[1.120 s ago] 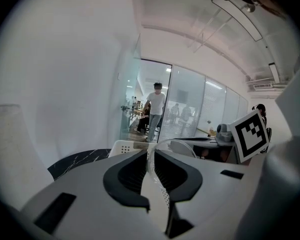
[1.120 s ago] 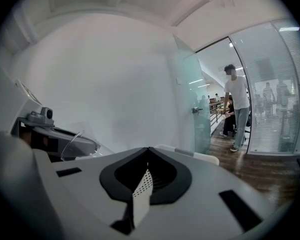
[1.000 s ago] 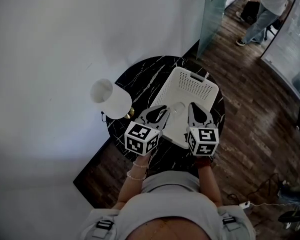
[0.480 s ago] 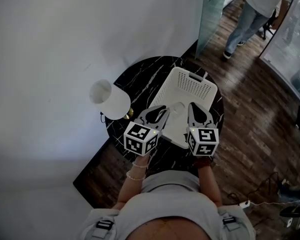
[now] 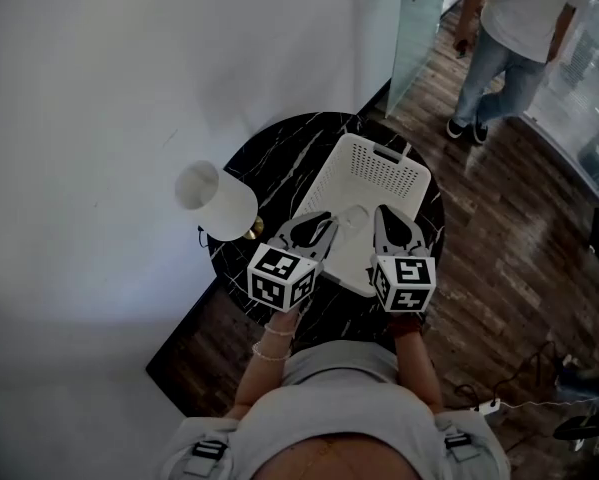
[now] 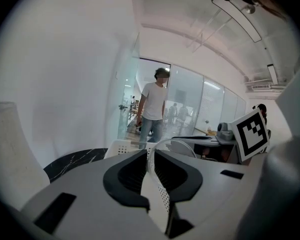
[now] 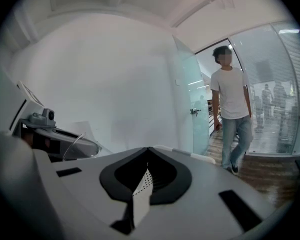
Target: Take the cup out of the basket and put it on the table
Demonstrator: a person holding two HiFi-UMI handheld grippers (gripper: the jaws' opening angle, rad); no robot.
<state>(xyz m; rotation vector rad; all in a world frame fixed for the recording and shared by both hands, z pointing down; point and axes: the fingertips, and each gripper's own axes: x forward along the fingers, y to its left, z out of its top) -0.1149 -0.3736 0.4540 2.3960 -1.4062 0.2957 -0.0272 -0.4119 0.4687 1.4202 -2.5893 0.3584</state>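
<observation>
A white perforated basket (image 5: 381, 176) sits on the round black marble table (image 5: 279, 158). A clear cup (image 5: 354, 218) stands in the basket's near end. My left gripper (image 5: 319, 220) hovers over the basket's near left rim, just left of the cup, jaws together with nothing held. The right gripper (image 5: 384, 214) hangs just right of the cup, jaws also closed and empty. In the left gripper view the cup's clear rim (image 6: 176, 141) arcs just beyond the left gripper (image 6: 148, 154), slightly to its right. In the right gripper view only white basket mesh (image 7: 142, 188) shows below the right gripper (image 7: 148, 151).
A white table lamp (image 5: 215, 200) stands at the table's left edge, close to the left gripper. A white wall runs along the left. A person (image 5: 514, 38) walks on the wooden floor (image 5: 519, 228) at the upper right, beside a glass door (image 5: 419, 28).
Both grippers have stayed where they were. The person in the background has walked closer along the wooden floor.
</observation>
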